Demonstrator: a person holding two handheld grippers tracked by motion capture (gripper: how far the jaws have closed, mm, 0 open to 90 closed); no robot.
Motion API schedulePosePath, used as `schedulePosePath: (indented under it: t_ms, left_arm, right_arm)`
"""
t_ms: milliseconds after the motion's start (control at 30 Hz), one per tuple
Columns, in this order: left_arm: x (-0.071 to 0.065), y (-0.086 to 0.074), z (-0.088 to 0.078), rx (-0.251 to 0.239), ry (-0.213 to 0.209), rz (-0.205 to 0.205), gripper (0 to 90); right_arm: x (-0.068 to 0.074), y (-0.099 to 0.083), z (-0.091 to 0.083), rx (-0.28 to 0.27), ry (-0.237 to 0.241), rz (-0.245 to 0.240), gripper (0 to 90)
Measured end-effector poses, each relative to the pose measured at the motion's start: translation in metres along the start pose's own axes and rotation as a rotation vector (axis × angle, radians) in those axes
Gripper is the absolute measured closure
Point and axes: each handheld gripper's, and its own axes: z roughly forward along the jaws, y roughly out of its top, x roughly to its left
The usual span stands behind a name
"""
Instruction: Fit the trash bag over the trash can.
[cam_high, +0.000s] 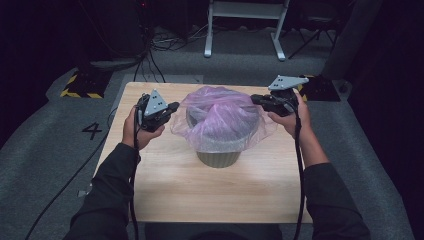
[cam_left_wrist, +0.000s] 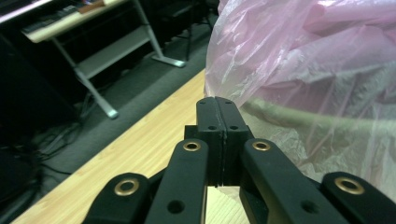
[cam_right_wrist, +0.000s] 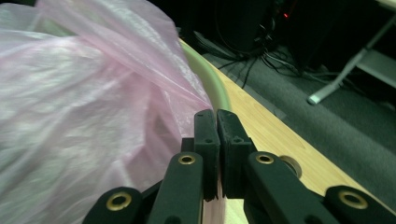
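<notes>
Left to right: the left gripper (cam_high: 172, 106) sits at the left edge of the bag (cam_high: 222, 120), jaws clenched tight. In the left gripper view the pads meet with no gap, right against the pink film, but I can't honestly tell if a bit of film is pinched between them or they're just touching it. I'd call it shut with nothing clearly in it.

In the middle of the table (cam_high: 165, 195), a bit toward the far side, sits the bin (cam_high: 218, 157), a round olive-grey tub. The bag is draped over its top and hangs down the sides like a liner, with the middle bunched up in a twist.

On the right, the right gripper (cam_high: 256, 99) is at the far-right side of the bag, also clamped. Its own view shows film running right up to the pads, so it's probably nipping a fold there, though the blur makes that a guess.

Handling-wise: the bag's thin, floppy, slippery and would tear if yanked. Grab it at the loose hem on opposite sides and pull gently. The bin looks light, so it could slide or tip.
</notes>
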Motion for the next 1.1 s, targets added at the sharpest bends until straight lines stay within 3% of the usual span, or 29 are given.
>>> schedulePosePath:
  t_ms: [33,167,500,667,767,900,1067,1100]
  left_arm:
    - [0.003,0.0,0.007,0.005,-0.014,-0.012,89.9]
    - [0.008,-0.001,0.02,0.01,-0.025,-0.033,89.9]
    - [0.018,-0.01,0.045,0.011,-0.048,-0.104,90.0]
    - [0.023,-0.014,0.06,0.017,-0.048,-0.154,90.0]
    - [0.024,-0.017,0.069,0.024,-0.057,-0.187,90.0]
    - [0.022,-0.02,0.08,0.06,-0.068,-0.196,90.0]
    - [0.022,-0.026,0.093,0.125,-0.073,-0.223,90.0]
    - [0.022,-0.026,0.093,0.125,-0.073,-0.223,90.0]
  right_arm:
    - [-0.008,-0.004,0.007,0.007,-0.016,0.041,87.4]
    - [-0.019,-0.009,0.016,0.017,-0.036,0.089,86.0]
    - [-0.034,-0.022,0.038,0.045,-0.061,0.153,88.0]
    - [-0.04,-0.027,0.052,0.044,-0.051,0.188,89.5]
    - [-0.045,-0.033,0.059,0.045,-0.036,0.236,89.8]
    - [-0.043,-0.039,0.067,0.071,-0.014,0.252,89.7]
    - [-0.042,-0.048,0.079,0.14,-0.004,0.276,89.8]
    - [-0.043,-0.051,0.081,0.151,0.016,0.291,89.8]
